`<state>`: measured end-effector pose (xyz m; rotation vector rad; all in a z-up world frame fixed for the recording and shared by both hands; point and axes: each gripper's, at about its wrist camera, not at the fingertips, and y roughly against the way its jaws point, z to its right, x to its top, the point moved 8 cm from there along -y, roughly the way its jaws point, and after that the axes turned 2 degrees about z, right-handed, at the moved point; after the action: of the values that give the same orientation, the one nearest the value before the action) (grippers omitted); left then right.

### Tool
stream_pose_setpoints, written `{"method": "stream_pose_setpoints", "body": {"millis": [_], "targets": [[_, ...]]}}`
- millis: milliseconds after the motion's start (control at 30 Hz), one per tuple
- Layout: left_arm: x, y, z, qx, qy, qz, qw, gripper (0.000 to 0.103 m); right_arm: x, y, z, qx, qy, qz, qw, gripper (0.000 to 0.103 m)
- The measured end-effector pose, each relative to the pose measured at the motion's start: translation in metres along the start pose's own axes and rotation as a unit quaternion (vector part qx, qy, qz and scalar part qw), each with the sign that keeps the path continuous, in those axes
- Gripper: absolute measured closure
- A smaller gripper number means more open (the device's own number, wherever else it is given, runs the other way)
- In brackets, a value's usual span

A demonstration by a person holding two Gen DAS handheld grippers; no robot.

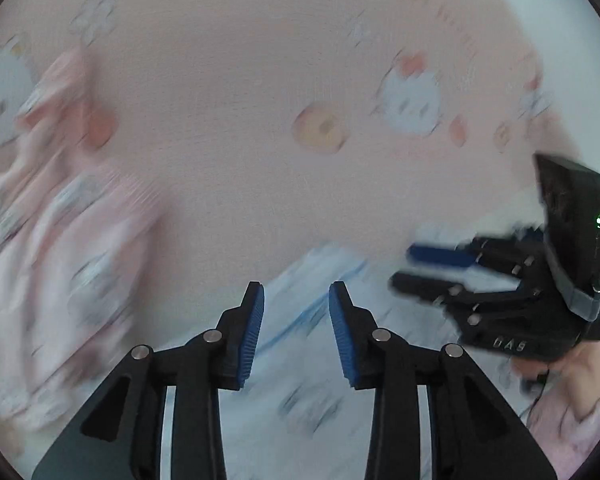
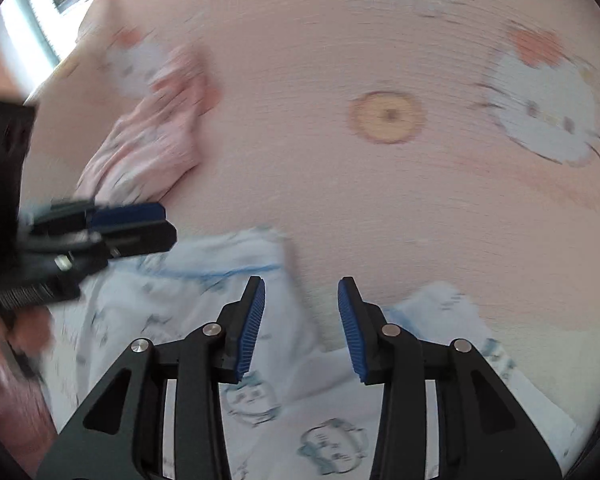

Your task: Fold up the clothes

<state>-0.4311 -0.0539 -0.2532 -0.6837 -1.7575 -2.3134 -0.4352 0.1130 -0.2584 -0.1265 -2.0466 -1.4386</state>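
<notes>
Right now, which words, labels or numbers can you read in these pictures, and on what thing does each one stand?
"DAS": pale letters on the black body of the right gripper, in the left wrist view; slightly blurred, so the reading is uncertain.
Prints on the pink sheet and the white garment: cartoon figures only, no readable text.

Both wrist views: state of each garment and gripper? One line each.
left gripper: open, nothing between the pads, above the white garment.
right gripper: open, nothing gripped, over the white garment's edge.
white garment: spread on the pink sheet, rumpled, not yet folded.
pink garment: crumpled heap, apart from both grippers.
pink sheet: lying flat under both garments.
</notes>
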Motion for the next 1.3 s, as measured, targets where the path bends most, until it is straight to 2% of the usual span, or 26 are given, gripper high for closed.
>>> {"method": "stream_pose_setpoints", "body": {"millis": [67,133,167,200,300,333,400,500,533,633,767,833,933,967,1000,1067,1133,1167,1200,1233,1267,1300], "targets": [[-0.026,-0.01,-0.017,0.018,0.005,-0.06,0.998,0.068,-0.006,-0.019,-0.004,-0.032,0.019,-0.026,0.999,0.064],[-0.042,-0.022,-0.034,0.029,0.015,-0.077,0.9965,0.07,-0.009,-0.028,0.008,-0.079,0.02,-0.019,0.996,0.064],[-0.043,-0.026,-0.04,0.04,0.017,-0.073,0.9964,0.082,-0.009,-0.029,0.015,-0.093,0.014,-0.007,0.996,0.064],[-0.037,-0.026,-0.044,0.05,0.015,-0.061,0.9968,0.083,-0.007,-0.027,0.02,-0.095,0.003,-0.001,0.995,0.064],[-0.017,-0.017,-0.052,0.113,0.014,-0.025,0.9931,0.083,0.0,-0.001,0.026,-0.095,-0.018,0.024,0.995,0.064],[-0.015,-0.012,-0.048,0.113,0.012,-0.021,0.9933,0.083,0.001,0.013,0.025,-0.095,-0.021,0.031,0.995,0.064],[-0.026,0.004,-0.017,0.079,-0.025,-0.023,0.9963,0.082,-0.007,0.051,0.017,-0.101,-0.021,0.034,0.994,0.063],[-0.064,0.021,0.022,0.064,-0.074,-0.039,0.9944,0.078,-0.021,0.094,-0.006,-0.131,-0.03,0.034,0.99,0.063],[-0.083,0.026,0.035,0.052,-0.071,-0.052,0.9948,0.078,-0.039,0.109,-0.009,-0.135,-0.048,0.029,0.989,0.062],[-0.132,0.035,0.074,-0.013,-0.049,-0.078,0.9957,0.078,-0.093,0.153,-0.019,-0.145,-0.103,0.014,0.984,0.062],[-0.175,0.038,0.114,-0.043,-0.067,-0.092,0.9926,0.078,-0.179,0.167,-0.035,-0.154,-0.147,-0.033,0.977,0.062],[-0.202,0.038,0.122,-0.027,-0.082,-0.106,0.9907,0.078,-0.213,0.164,-0.039,-0.16,-0.16,-0.053,0.973,0.062],[-0.23,0.034,0.101,0.049,-0.102,-0.131,0.9849,0.078,-0.257,0.155,-0.037,-0.162,-0.172,-0.106,0.966,0.062],[-0.233,0.037,0.093,0.059,-0.096,-0.129,0.9853,0.078,-0.267,0.156,-0.032,-0.178,-0.163,-0.116,0.964,0.062],[-0.234,0.041,0.086,0.066,-0.087,-0.123,0.9863,0.073,-0.276,0.157,-0.027,-0.194,-0.153,-0.126,0.961,0.06],[-0.231,0.056,0.071,0.11,-0.068,-0.096,0.9869,0.072,-0.284,0.17,-0.019,-0.194,-0.166,-0.111,0.96,0.058],[-0.225,0.073,0.076,0.102,-0.063,-0.058,0.9911,0.074,-0.283,0.185,-0.018,-0.192,-0.177,-0.082,0.962,0.058],[-0.224,0.077,0.085,0.079,-0.061,-0.053,0.9936,0.074,-0.281,0.19,-0.021,-0.2,-0.17,-0.071,0.962,0.058],[-0.227,0.076,0.095,0.056,-0.062,-0.058,0.9948,0.074,-0.28,0.19,-0.027,-0.2,-0.159,-0.068,0.964,0.058],[-0.233,0.073,0.099,0.051,-0.066,-0.07,0.9941,0.074,-0.28,0.186,-0.036,-0.193,-0.143,-0.072,0.968,0.058],[-0.24,0.07,0.1,0.052,-0.071,-0.084,0.9926,0.074,-0.28,0.181,-0.045,-0.185,-0.127,-0.076,0.972,0.058],[-0.247,0.062,0.098,0.069,-0.072,-0.101,0.9899,0.074,-0.279,0.177,-0.054,-0.177,-0.111,-0.08,0.975,0.058]]}}
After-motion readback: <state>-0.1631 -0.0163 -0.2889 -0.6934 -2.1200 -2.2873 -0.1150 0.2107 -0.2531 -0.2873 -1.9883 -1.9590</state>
